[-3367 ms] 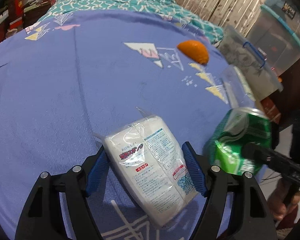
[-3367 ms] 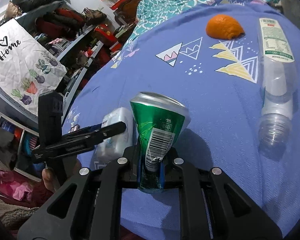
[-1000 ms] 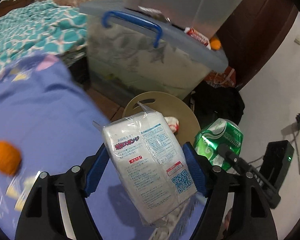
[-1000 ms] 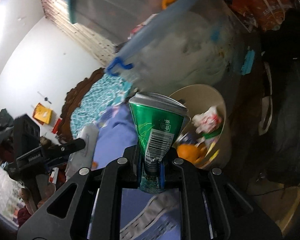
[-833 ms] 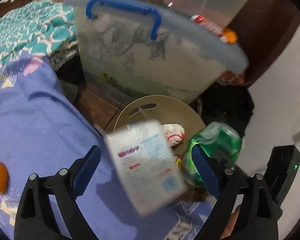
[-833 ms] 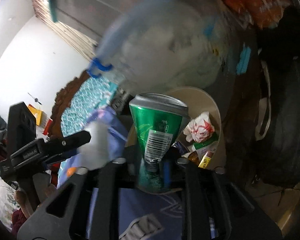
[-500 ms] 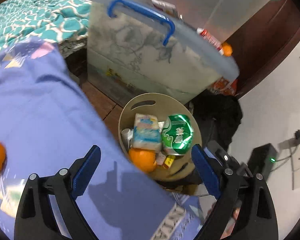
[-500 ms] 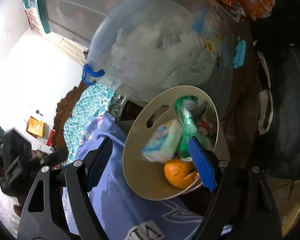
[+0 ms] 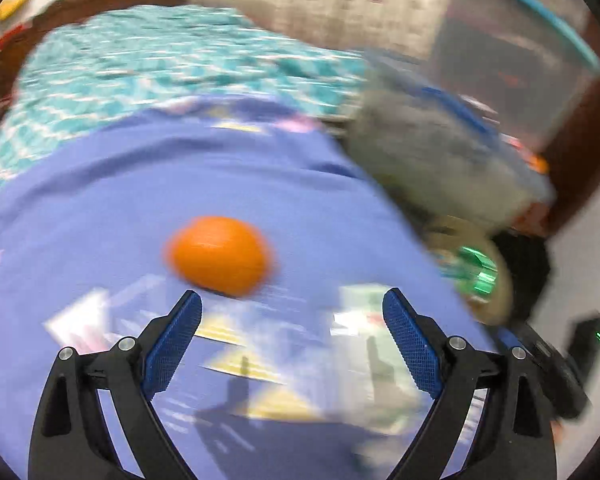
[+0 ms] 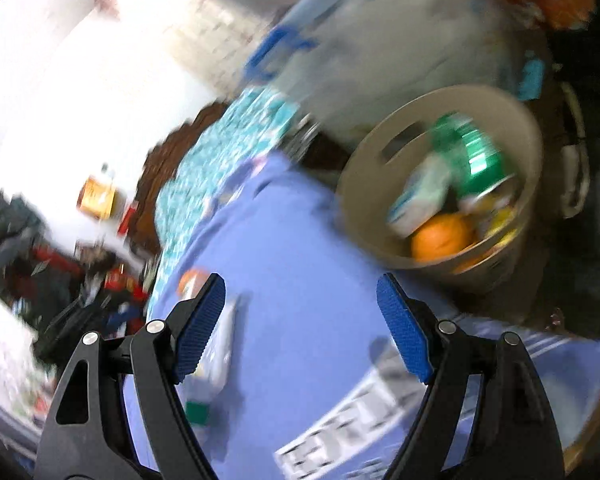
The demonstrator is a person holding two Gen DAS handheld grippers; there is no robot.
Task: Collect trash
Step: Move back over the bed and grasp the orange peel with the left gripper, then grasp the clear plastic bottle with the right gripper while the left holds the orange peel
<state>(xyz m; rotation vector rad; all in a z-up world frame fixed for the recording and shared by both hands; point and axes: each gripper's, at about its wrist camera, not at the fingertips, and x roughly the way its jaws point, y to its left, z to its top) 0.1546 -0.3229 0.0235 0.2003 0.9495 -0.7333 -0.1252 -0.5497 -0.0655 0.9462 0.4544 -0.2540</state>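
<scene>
Now both grippers were empty. The left gripper (image 9: 292,338) stood with its jaws spread wide and nothing between the pads; the right gripper (image 10: 300,326) had just been opening and likewise carried nothing. The green can (image 10: 474,152) and the white packet (image 10: 418,196) lay in the beige bin (image 10: 534,148) off the bed's corner, on top of an orange peel (image 10: 442,240).

Next in line, by my judgement, was the orange peel on the bed (image 9: 220,256). It sat on the blue sheet (image 9: 100,208) just ahead of the left gripper's fingertips, somewhat toward the left finger, well in from the bed's edge. It read as a domed half-shell, hollow side down, only a little wider than tall; both views were smeared, so I could not tell which way any long axis ran.

To do this step well, the left gripper should have slowed before closing, centred the dome between the pads, and come low enough to catch its sides near the sheet, since a rounded top would slip out of a high pinch. A soft close would have kept the shell from folding.

A clear bottle (image 10: 216,344) lay on the sheet near the bed's edge, behind the right gripper's left finger. Its long axis appeared to run roughly along that finger; its green cap (image 10: 198,412) pointed toward the camera.
</scene>
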